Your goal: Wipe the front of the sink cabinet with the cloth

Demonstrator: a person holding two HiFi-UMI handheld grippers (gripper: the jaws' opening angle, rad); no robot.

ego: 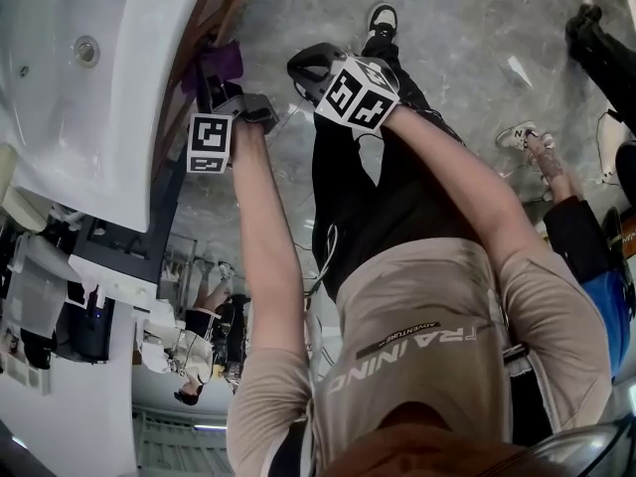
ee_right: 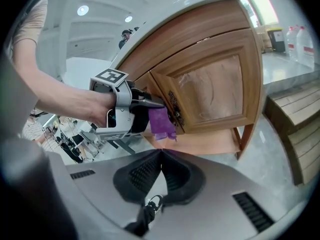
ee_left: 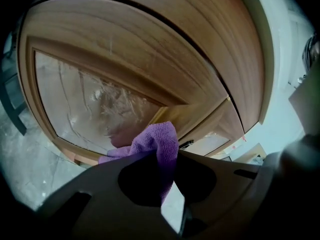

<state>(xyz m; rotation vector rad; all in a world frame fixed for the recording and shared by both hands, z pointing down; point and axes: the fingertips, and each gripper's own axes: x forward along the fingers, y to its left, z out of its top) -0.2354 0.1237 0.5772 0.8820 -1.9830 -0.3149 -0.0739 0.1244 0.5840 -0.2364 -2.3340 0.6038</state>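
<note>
Your left gripper (ee_left: 171, 153) is clamped on the purple cloth (ee_left: 159, 140). Its two jaws pinch a fold of the fabric, and the bunched end sticks out past the tips toward the wooden cabinet door (ee_left: 125, 59). From your right gripper view, the cloth (ee_right: 161, 123) hangs at the tip of the left gripper (ee_right: 159, 105), right at the door's edge next to the dark metal handle (ee_right: 175, 110). It looks to be touching the wood there, though the contact itself is too small to confirm.

In the left gripper view the door's inset panel (ee_left: 95, 104) is glossy and shows pale reflections. The cloth sits over the lower right corner of its frame.

Your right gripper (ee_right: 162, 152) has its jaws together and grips nothing. It is held back from the cabinet (ee_right: 210, 84) and points at the door and at your left gripper.

In the head view, both of your forearms reach down and forward. The left gripper (ego: 217, 79) is tucked under the rim of the white sink (ego: 79, 107), with the cloth (ego: 227, 63) up against the cabinet's wood front (ego: 214, 8). The right gripper (ego: 303, 68) hangs just beside it, over the grey marble floor (ego: 467, 28). A low wooden shelf (ee_right: 200, 145) runs under the cabinet door.
</note>
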